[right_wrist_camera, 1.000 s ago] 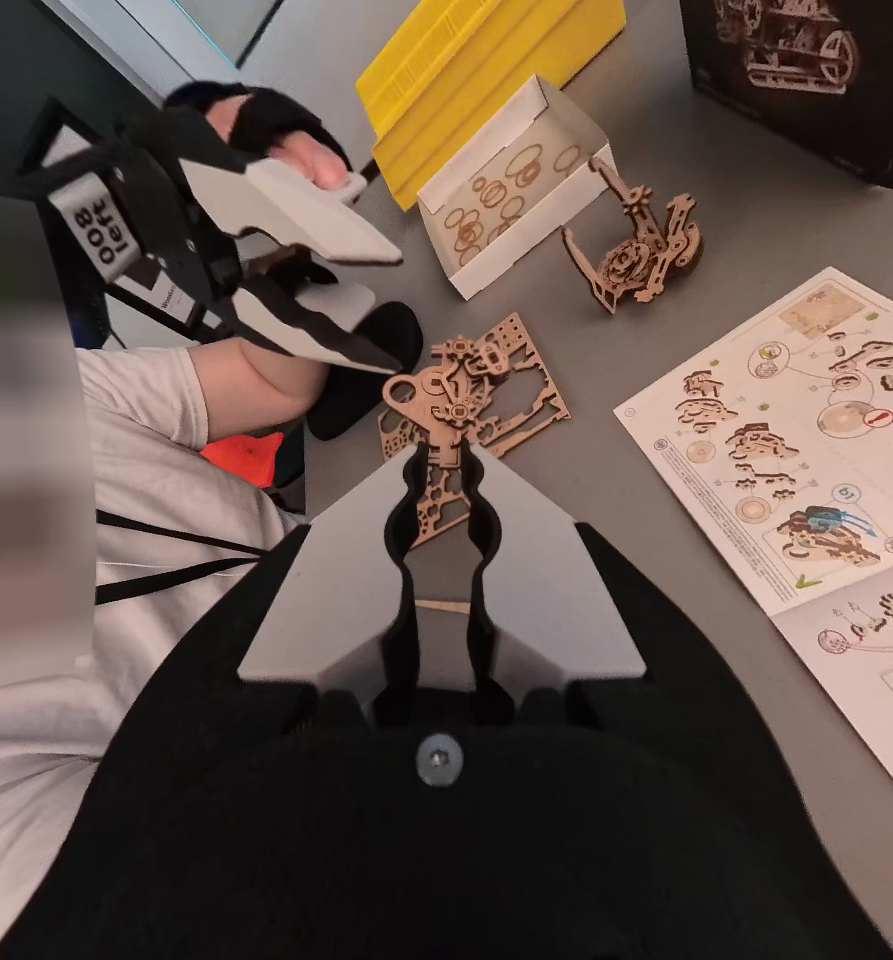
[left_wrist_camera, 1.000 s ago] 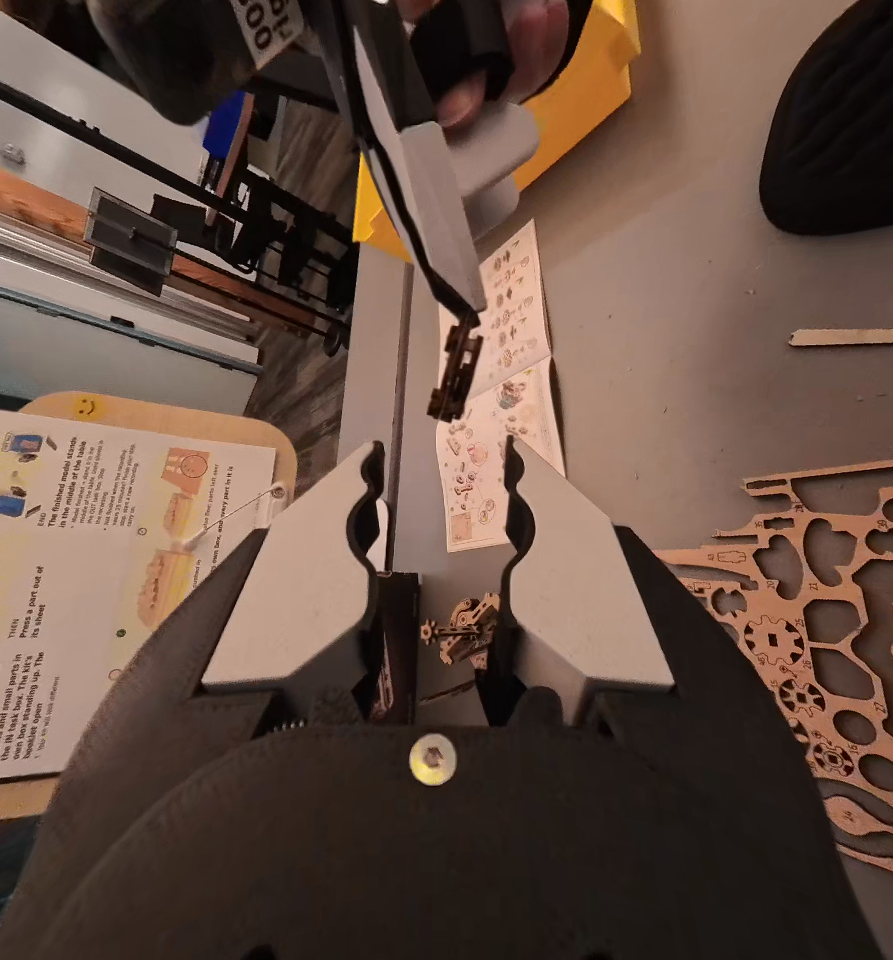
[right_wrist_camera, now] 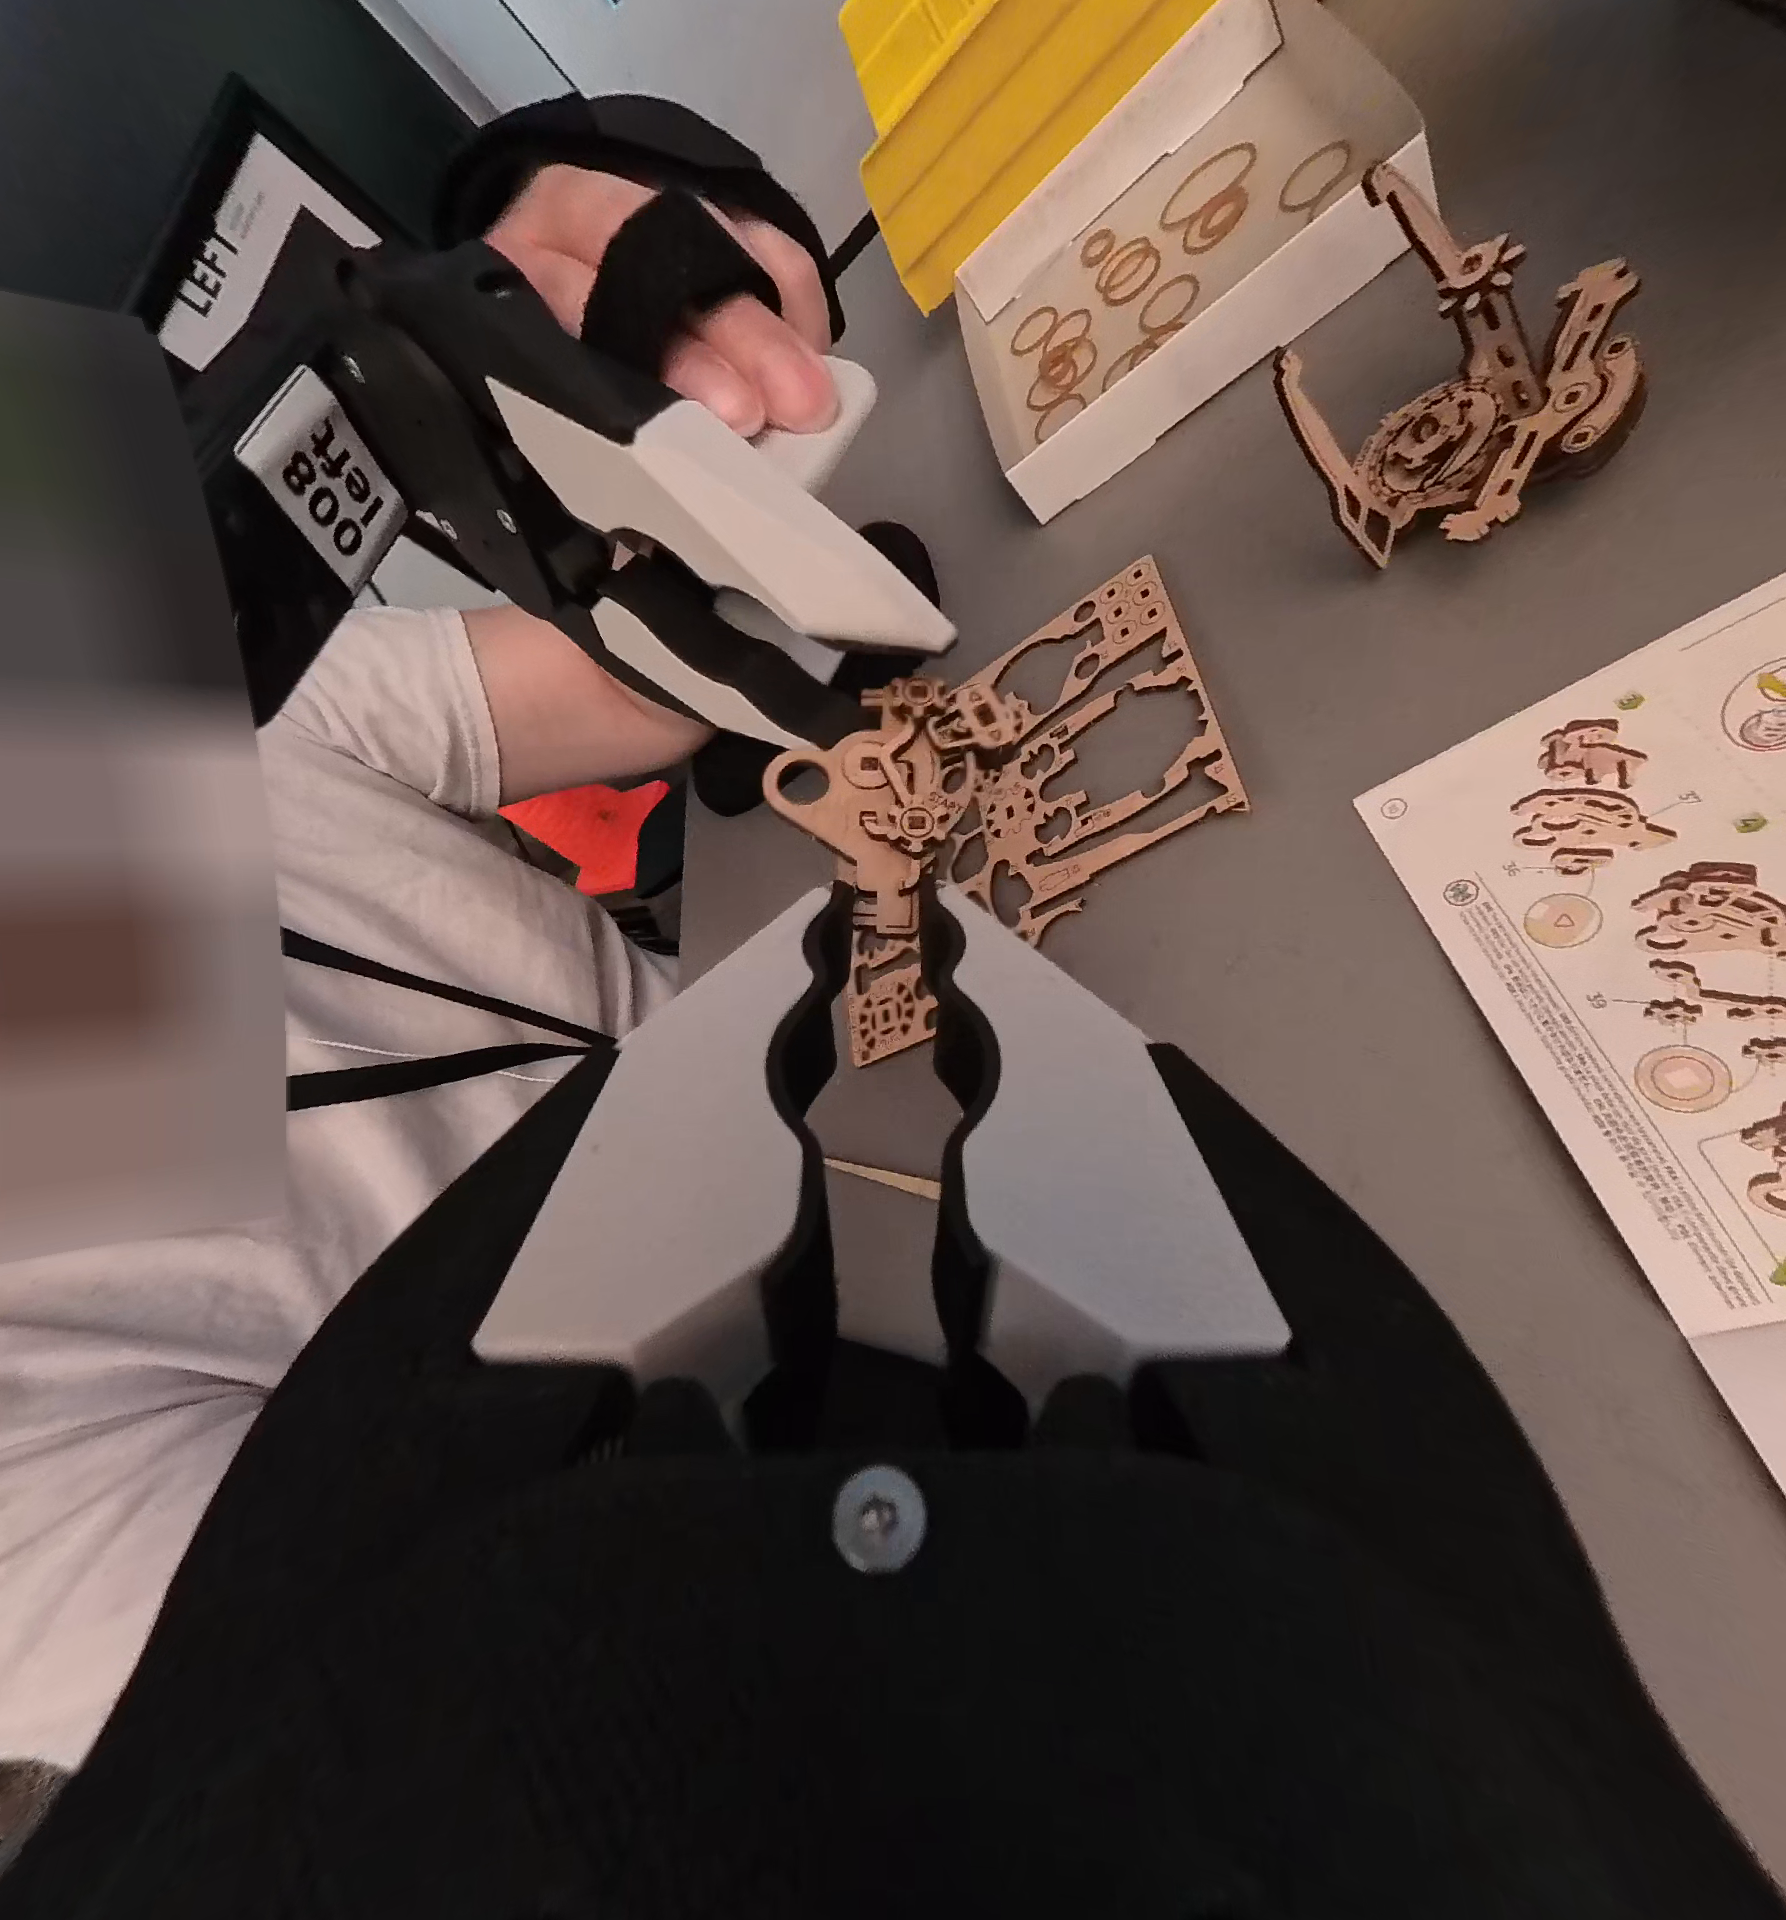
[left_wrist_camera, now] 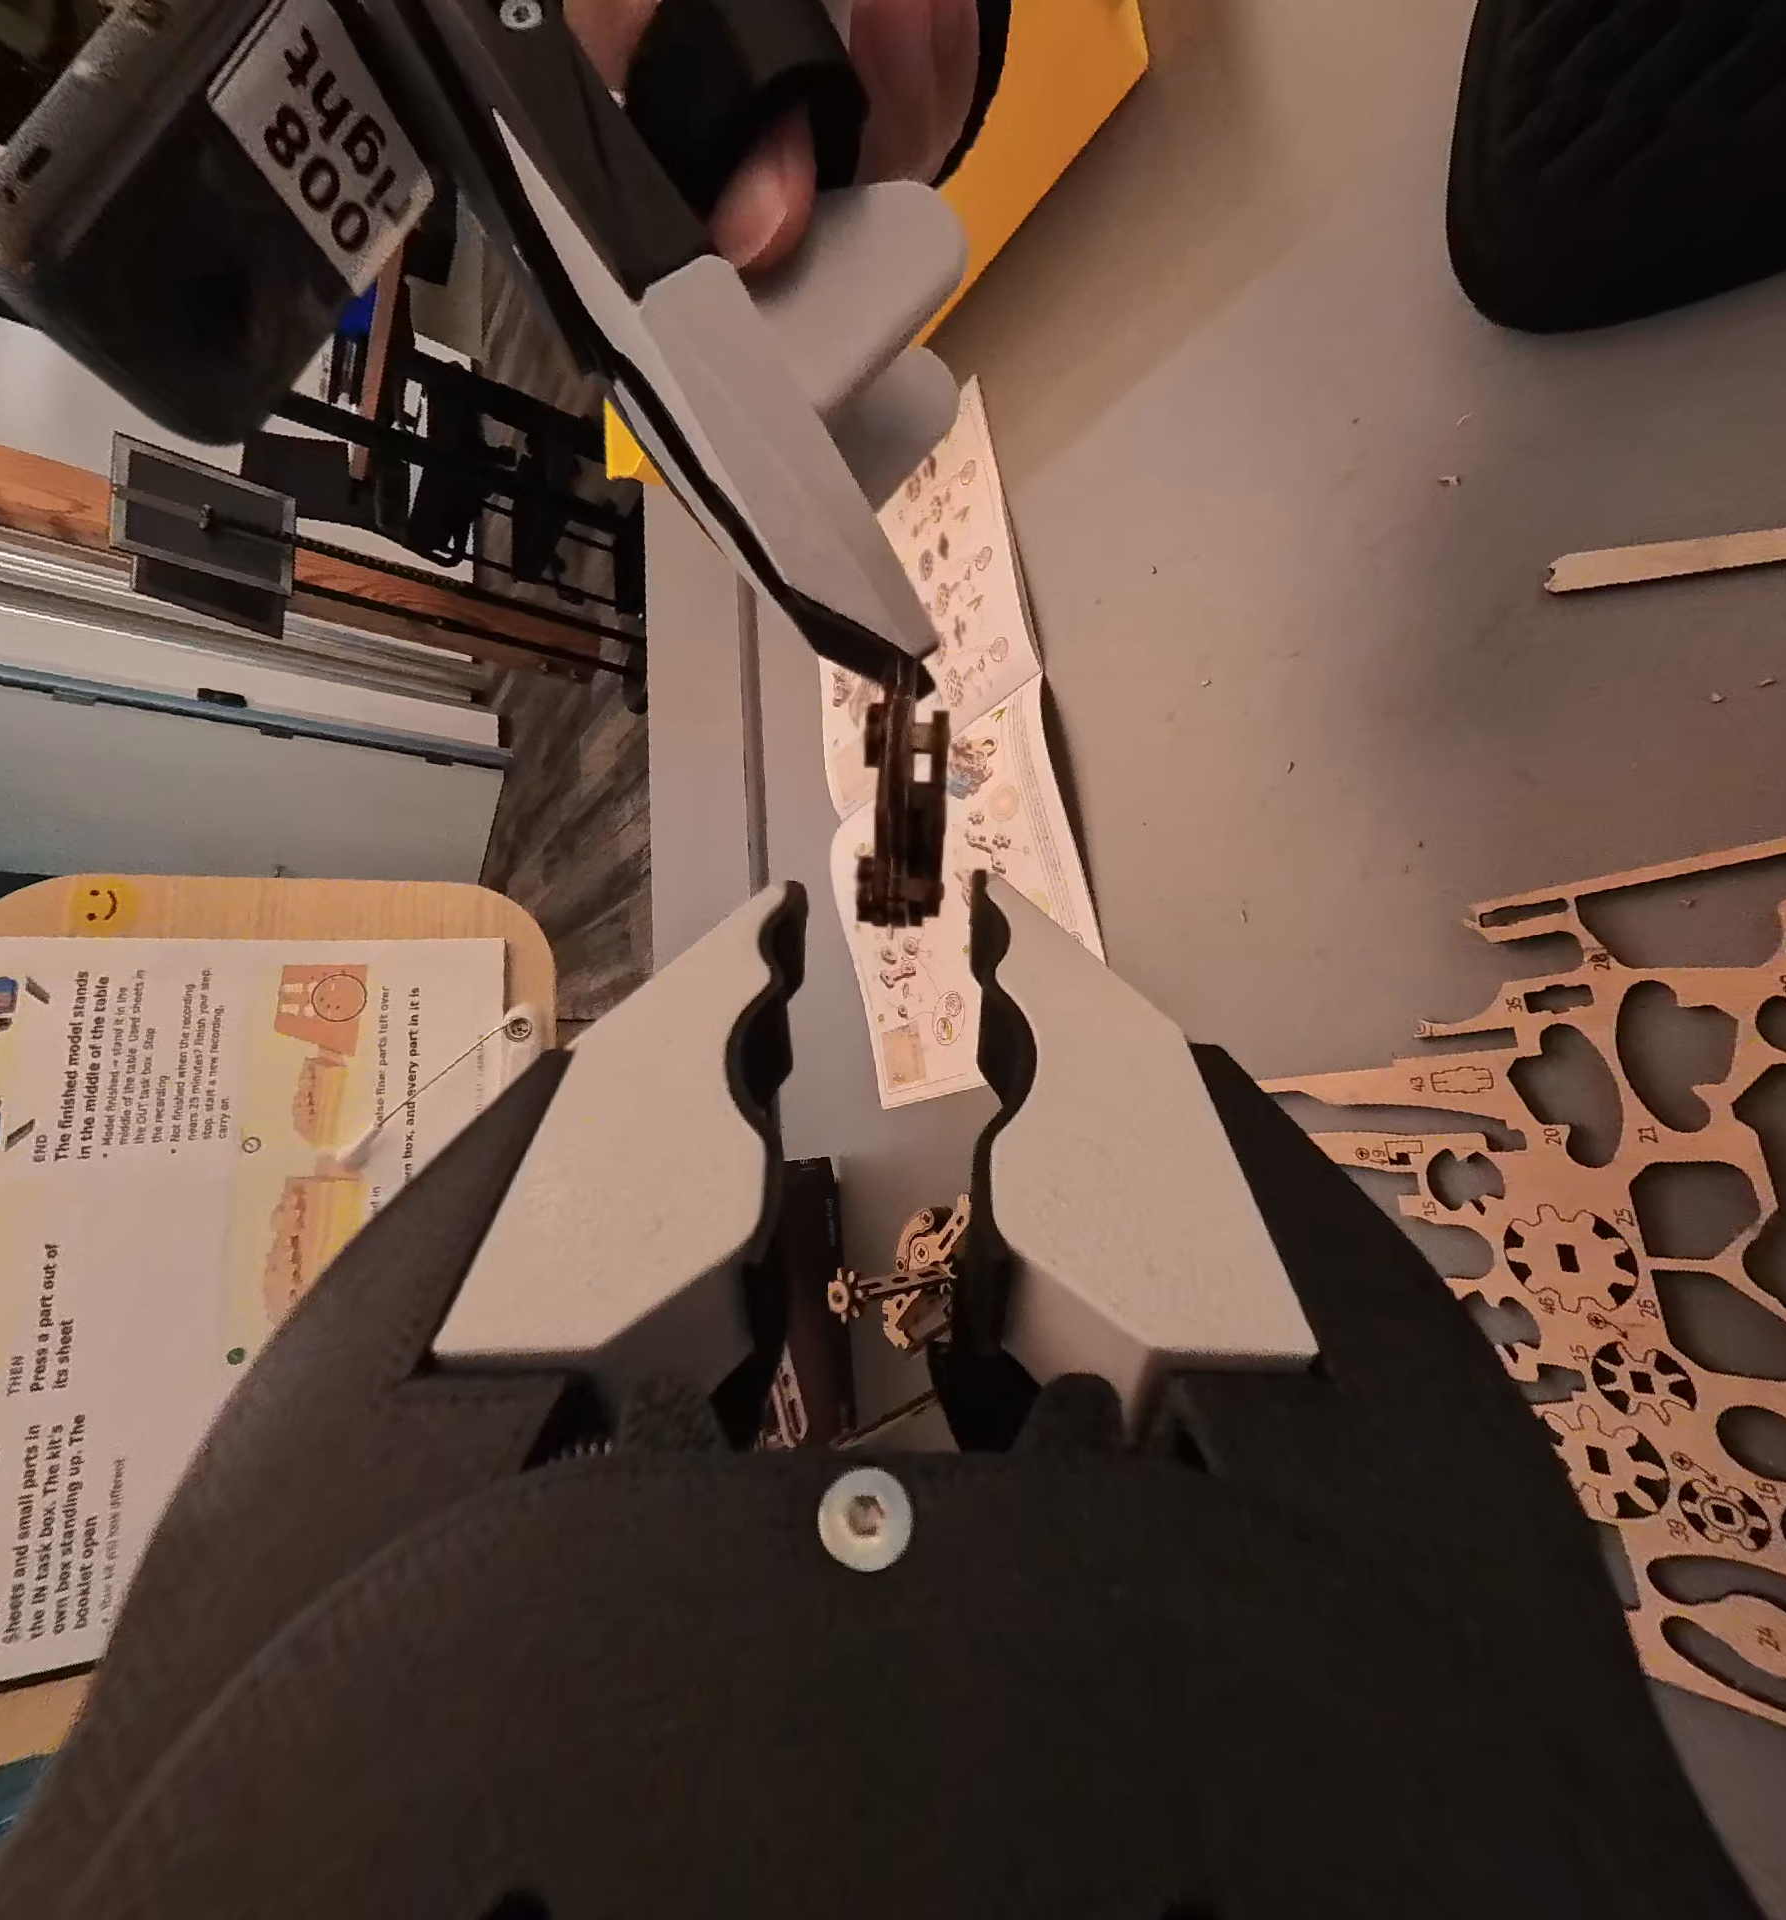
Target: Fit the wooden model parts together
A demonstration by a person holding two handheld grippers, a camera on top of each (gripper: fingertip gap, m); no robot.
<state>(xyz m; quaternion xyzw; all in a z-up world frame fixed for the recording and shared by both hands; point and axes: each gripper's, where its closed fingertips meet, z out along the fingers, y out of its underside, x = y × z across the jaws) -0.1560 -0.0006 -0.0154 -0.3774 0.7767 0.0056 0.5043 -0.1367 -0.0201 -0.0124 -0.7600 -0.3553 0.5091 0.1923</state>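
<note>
My right gripper [right_wrist_camera: 887,902] is shut on the stem of a small wooden sub-assembly [right_wrist_camera: 884,790] with a ring and gears, held in the air above the table. In the left wrist view the right gripper [left_wrist_camera: 904,660] comes in from the upper left and the sub-assembly [left_wrist_camera: 904,810] hangs edge-on and dark. My left gripper [left_wrist_camera: 887,891] is open, and the sub-assembly's free end sits between its fingertips without clear contact. In the right wrist view the left gripper [right_wrist_camera: 894,686] reaches the sub-assembly's top from the upper left.
On the grey table are a partly built wooden model [right_wrist_camera: 1471,384], a white box of rings [right_wrist_camera: 1180,260], a yellow bin [right_wrist_camera: 972,94], an open booklet [right_wrist_camera: 1647,935], and punched wooden sheets [right_wrist_camera: 1097,769] [left_wrist_camera: 1647,1299]. A wooden stick [left_wrist_camera: 1699,556] and a clipboard sheet [left_wrist_camera: 141,1247] also show. Only a small space, under 4 cm, lies between the two pairs of fingers.
The two grippers have come together: the sub-assembly's end now sits between my left fingertips. The left jaws have narrowed. The right grip is unchanged.
</note>
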